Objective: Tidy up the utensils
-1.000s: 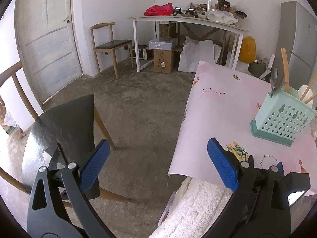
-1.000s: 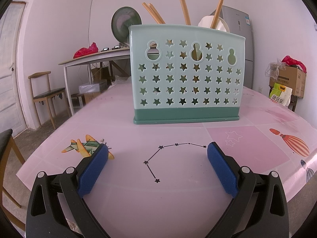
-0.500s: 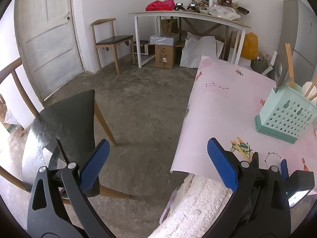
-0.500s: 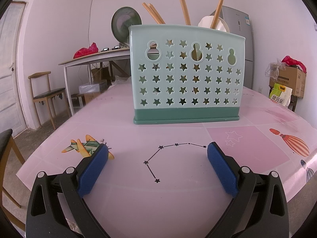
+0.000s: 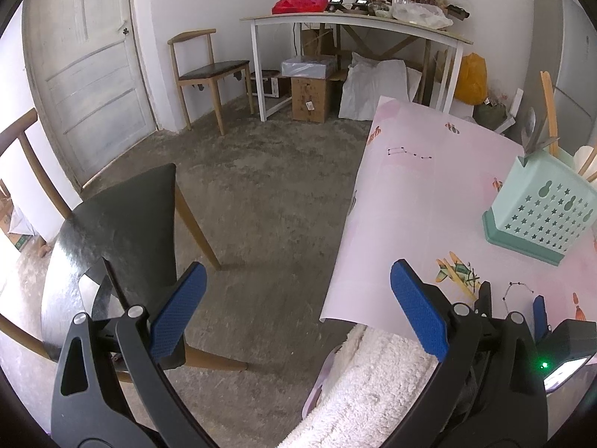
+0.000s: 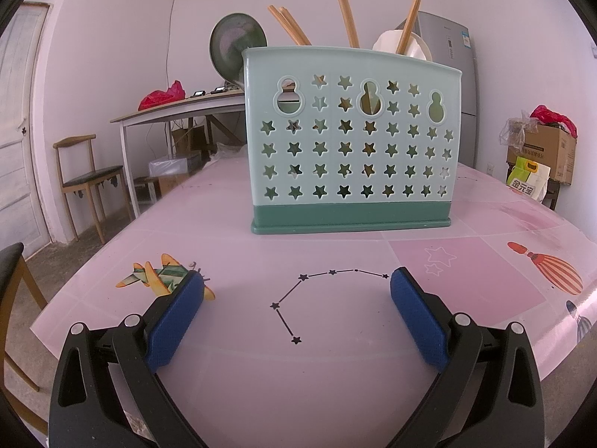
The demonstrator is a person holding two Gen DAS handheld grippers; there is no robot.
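Observation:
A mint-green utensil holder (image 6: 350,142) with star cut-outs stands upright on the pink table (image 6: 231,231). Wooden chopsticks (image 6: 345,3), a metal ladle (image 6: 237,50) and a white spoon (image 6: 408,43) stick out of its top. My right gripper (image 6: 296,295) rests open low over the table in front of the holder, nothing between its blue pads. The left wrist view shows the holder (image 5: 543,212) at far right. My left gripper (image 5: 296,298) hangs open off the table's left edge, above the floor, holding nothing.
A dark-seated wooden chair (image 5: 119,231) stands below my left gripper. White fluffy fabric (image 5: 373,384) lies at the table's near edge. A cluttered white table (image 5: 354,22), boxes and another chair (image 5: 209,71) line the far wall. A fridge (image 6: 453,67) stands behind the holder.
My left gripper has drifted back and slightly left, so the holder sits farther right and smaller in its view. The right gripper has not moved.

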